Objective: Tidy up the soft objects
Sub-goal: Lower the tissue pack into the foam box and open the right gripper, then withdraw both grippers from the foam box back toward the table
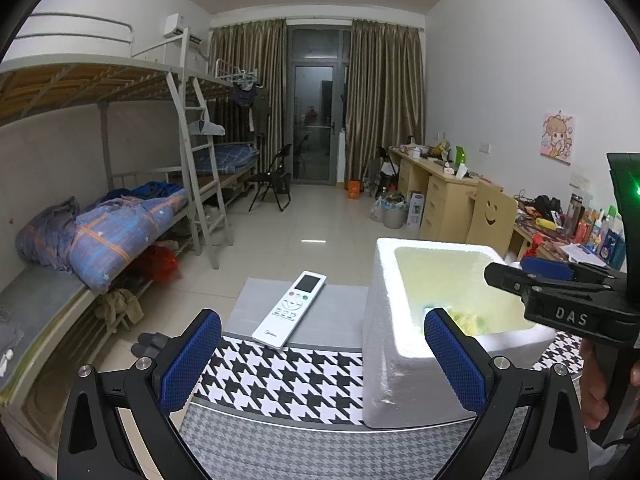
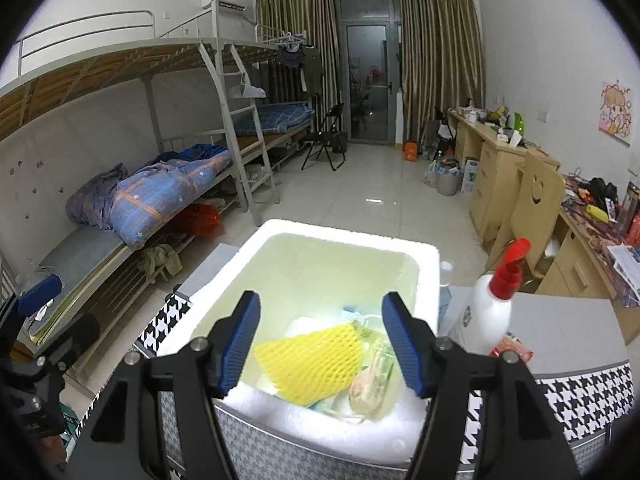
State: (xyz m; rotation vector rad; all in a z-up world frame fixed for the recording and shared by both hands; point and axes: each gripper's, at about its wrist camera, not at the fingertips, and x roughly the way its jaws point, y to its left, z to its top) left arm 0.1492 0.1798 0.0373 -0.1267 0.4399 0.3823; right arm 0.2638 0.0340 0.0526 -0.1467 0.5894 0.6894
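A white foam box (image 2: 424, 256) stands on the houndstooth-covered table (image 1: 288, 380). It also shows in the left wrist view (image 1: 384, 320). Inside it lie a yellow foam net sleeve (image 2: 312, 364), a clear packet (image 2: 372, 384) and other soft items. My right gripper (image 2: 320, 344) is open and empty, held just above the box's near side over the yellow net. My left gripper (image 1: 322, 360) is open and empty, left of the box, above the table. The right gripper also shows in the left wrist view (image 1: 520, 274) over the box's right edge.
A white remote control (image 1: 290, 308) lies on the table left of the box. A white pump bottle with a red top (image 2: 488, 308) and a red packet (image 2: 514, 350) stand right of the box. Bunk beds (image 1: 100, 216) fill the left, desks (image 1: 440, 188) the right.
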